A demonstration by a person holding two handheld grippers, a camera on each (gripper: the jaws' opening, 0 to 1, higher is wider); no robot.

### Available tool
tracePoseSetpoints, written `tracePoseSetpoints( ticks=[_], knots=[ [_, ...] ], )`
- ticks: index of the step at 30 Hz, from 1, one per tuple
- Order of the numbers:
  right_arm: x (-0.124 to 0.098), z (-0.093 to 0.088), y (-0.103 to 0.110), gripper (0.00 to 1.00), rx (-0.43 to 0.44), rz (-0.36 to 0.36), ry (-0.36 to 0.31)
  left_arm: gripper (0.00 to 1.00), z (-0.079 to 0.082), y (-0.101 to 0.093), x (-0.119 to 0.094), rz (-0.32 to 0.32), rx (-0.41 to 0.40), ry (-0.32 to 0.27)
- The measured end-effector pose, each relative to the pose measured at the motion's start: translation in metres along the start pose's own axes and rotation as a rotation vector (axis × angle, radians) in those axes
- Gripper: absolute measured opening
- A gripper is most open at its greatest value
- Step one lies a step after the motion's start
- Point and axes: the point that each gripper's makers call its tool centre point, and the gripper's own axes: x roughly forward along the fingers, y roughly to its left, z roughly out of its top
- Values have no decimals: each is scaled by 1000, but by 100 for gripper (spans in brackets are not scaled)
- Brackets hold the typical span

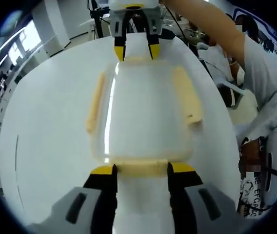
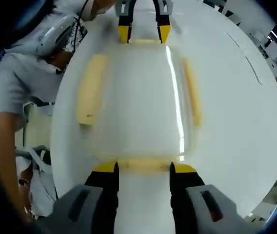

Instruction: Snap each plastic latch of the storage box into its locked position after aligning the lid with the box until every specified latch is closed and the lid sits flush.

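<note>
1. Left gripper view: the left gripper (image 1: pixel 142 168) has its jaws parted astride the near cream latch (image 1: pixel 142 167) of the clear storage box (image 1: pixel 143 109) on the white table (image 1: pixel 46 126).
2. Beyond, side latches (image 1: pixel 186 95); farthest, the right gripper (image 1: pixel 136 50), jaws spread.

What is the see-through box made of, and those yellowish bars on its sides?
The storage box looks like clear glossy plastic: the white table shows through it and a bright glare streak runs down the lid. The latches look like opaque pale-yellow plastic with a matte finish, though blur makes that less certain.
</note>
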Motion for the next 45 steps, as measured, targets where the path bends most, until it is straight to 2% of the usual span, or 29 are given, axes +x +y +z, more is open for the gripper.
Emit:
tracePoseSetpoints(
  ticks=[23,27,35,40,45],
  knots=[
    [-1,3,-3,39,11,-2,18,40,-1,-1,-3,-1,-15,12],
    [-2,3,-5,39,8,7,31,40,-1,-1,-2,4,-26,43],
    [-1,2,-6,39,23,7,70,40,-1,2,-2,-5,-14,41],
    [0,2,-4,39,39,-2,88,39,-1,4,-1,-9,-1,69],
    [0,0,-4,38,45,-1,96,39,-1,5,-1,-15,-1,56]
  ],
)
